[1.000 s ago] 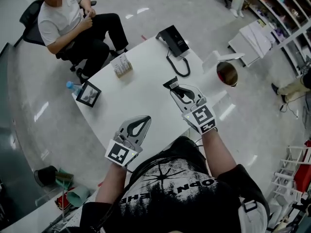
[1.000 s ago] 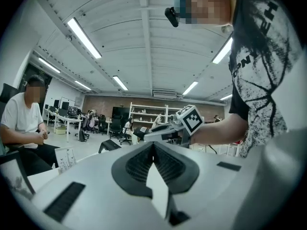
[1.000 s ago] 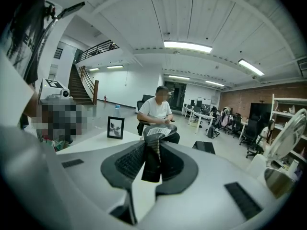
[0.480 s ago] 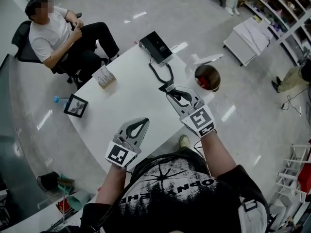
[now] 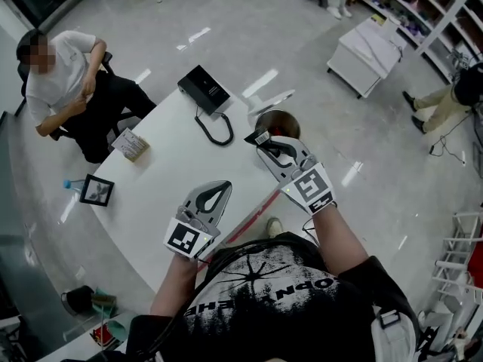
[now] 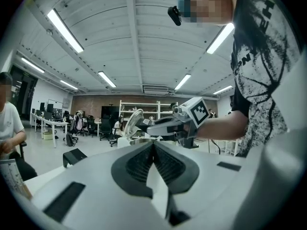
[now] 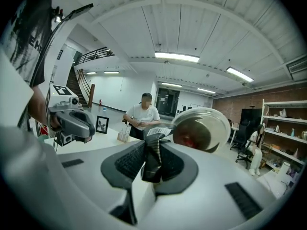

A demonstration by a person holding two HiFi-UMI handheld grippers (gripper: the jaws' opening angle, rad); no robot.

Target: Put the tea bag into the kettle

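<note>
The steel kettle [image 5: 281,121] stands with its lid [image 5: 269,101] swung open near the table's right edge. Its open mouth shows in the right gripper view, kettle [image 7: 202,131], with something red inside. My right gripper [image 5: 262,139] is shut on a dark tea bag packet [image 5: 259,136] with a barcode label, right at the kettle's near rim. The packet [image 7: 152,158] sticks up between the pads. My left gripper [image 5: 217,194] hovers lower over the table's near edge, shut with nothing in it, left gripper [image 6: 153,145].
On the white table [image 5: 173,179] lie a black kettle base [image 5: 205,90] with a looped cord [image 5: 216,127], a small box [image 5: 130,144] and a framed picture [image 5: 96,190]. A person [image 5: 64,81] sits at the far left. A white cart [image 5: 367,47] stands beyond.
The right gripper with the tea bag has closed in on the kettle, from well short of it to its near rim. The left gripper keeps its place.
</note>
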